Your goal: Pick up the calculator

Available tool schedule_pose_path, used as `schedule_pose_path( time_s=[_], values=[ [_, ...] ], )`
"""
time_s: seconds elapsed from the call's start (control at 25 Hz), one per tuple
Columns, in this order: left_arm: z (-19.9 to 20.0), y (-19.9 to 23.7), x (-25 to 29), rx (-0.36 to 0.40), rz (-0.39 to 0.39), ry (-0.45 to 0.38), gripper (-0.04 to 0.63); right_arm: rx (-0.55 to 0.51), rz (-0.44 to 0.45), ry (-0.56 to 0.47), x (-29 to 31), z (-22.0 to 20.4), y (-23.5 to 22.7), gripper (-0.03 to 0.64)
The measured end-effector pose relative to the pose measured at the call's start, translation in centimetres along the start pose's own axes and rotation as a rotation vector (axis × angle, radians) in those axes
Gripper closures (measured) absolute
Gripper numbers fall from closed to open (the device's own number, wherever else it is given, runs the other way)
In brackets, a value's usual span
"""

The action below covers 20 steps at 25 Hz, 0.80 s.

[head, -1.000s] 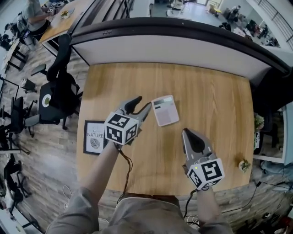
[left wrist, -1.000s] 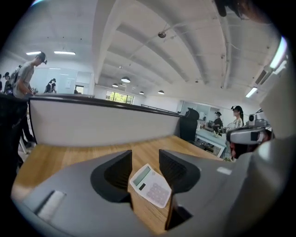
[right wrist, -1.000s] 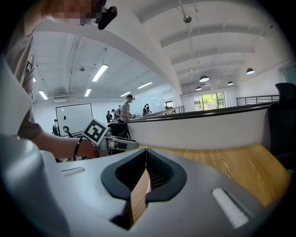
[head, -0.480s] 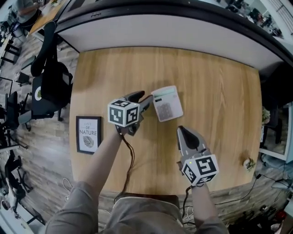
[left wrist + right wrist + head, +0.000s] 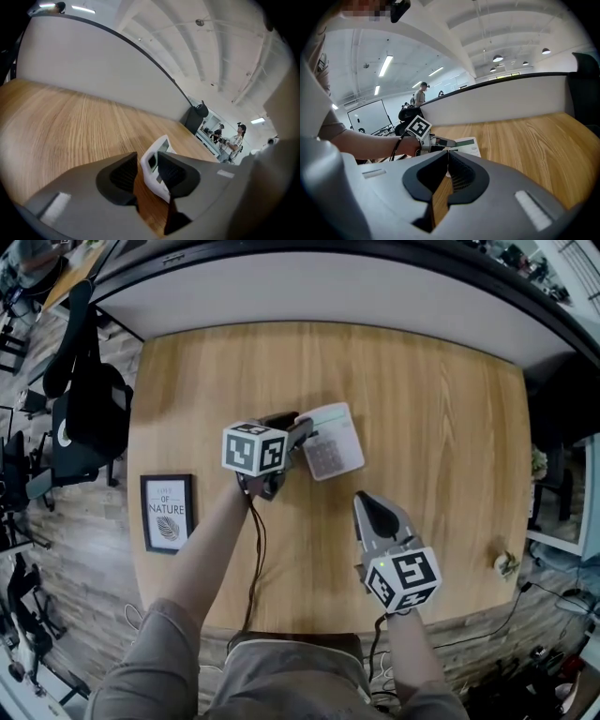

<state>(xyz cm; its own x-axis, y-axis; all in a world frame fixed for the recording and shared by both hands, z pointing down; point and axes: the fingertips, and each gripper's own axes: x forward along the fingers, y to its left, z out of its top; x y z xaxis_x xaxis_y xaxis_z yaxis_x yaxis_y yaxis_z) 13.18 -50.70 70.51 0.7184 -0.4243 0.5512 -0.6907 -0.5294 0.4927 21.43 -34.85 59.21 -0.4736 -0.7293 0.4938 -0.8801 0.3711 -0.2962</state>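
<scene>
- Two hand-held grippers were over a wooden table (image 5: 431, 399), seen from above in the head view; both pointed away from the person.
- On the person's left, the left gripper (image 5: 298, 427) had its jaws apart and closing, with the left edge of the calculator (image 5: 330, 441) between them. In the left gripper view, the right-hand pad (image 5: 176, 172) appeared to lie against the white casing. A strip of bare wood showed between the casing and the left-hand pad (image 5: 123, 174), so the calculator was not yet clamped.
- On the person's right, the right gripper (image 5: 364, 499) had its jaws together at the tips, with nothing between them. It was nearer the table's front edge, aimed roughly toward the calculator but apart from it.
- White, with a grey keypad and a display strip at its far end, the calculator was near the middle of the table. It was turned slightly askew to the table's edges. The right gripper view showed it beyond that gripper's closed tips, with the left gripper at its side.
- At the table's left edge, a framed print (image 5: 167, 512) lay flat, well apart from the calculator.
- Along the table's far edge ran a low grey partition (image 5: 328, 292).
</scene>
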Motion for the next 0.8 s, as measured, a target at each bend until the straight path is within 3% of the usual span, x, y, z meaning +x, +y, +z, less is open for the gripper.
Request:
schedule_pose_path(
  time_s=[0.04,0.2,0.44,0.8],
  values=[
    [-0.1,-0.2,0.1,-0.001,-0.004,0.007,0.479,0.001,0.000,0.000,-0.2,-0.1,0.0,0.606],
    [-0.4,-0.5,-0.2,-0.055,-0.007,0.005,0.493,0.005,-0.002,-0.003,-1.0,-0.1,0.0,0.605],
    [0.4,-2.4,-2.7,-0.121,-0.029,-0.068,0.540,-0.001,-0.004,-0.023,-2.5,0.9,0.3,0.605],
    [5.1,-6.8,-8.8,0.092,0.016,-0.111,0.548,-0.047,-0.044,-0.139,-7.4,6.5,1.6,0.606]
  ],
)
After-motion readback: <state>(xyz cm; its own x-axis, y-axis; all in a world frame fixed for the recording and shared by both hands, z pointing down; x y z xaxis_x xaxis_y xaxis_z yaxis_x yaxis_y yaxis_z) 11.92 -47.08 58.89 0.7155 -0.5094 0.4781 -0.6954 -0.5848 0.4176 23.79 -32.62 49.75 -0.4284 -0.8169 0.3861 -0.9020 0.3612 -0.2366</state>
